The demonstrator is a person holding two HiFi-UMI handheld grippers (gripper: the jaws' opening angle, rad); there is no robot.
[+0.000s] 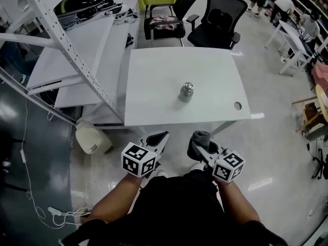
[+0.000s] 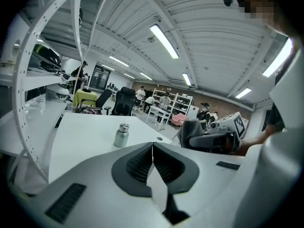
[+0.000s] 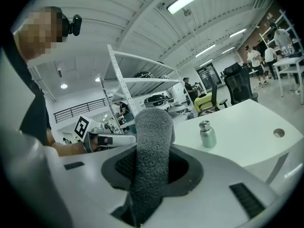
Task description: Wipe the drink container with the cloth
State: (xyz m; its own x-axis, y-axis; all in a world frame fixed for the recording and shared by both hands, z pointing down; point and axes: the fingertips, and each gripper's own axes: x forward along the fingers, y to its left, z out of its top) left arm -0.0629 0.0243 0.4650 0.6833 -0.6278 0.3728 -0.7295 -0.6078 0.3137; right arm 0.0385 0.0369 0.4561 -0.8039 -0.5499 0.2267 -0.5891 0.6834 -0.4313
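Note:
A small steel drink container [image 1: 186, 91] with a silver cap stands upright near the middle of the white table [image 1: 154, 101]; it also shows in the left gripper view [image 2: 121, 135] and the right gripper view [image 3: 207, 134]. Both grippers hang below the table's near edge, short of the bottle. My left gripper [image 1: 163, 137] is shut with nothing between its jaws [image 2: 152, 148]. My right gripper [image 1: 199, 142] is shut on a folded grey cloth [image 3: 151, 160], which sticks up past the jaws [image 1: 200, 136].
A white metal shelving rack [image 1: 61, 40] with a helmet stands left of the table. Two black office chairs [image 1: 218, 19] sit behind the far edge. A cable hole [image 1: 237, 106] marks the table's right front corner. A beige bin [image 1: 93, 139] and cables lie on the floor at left.

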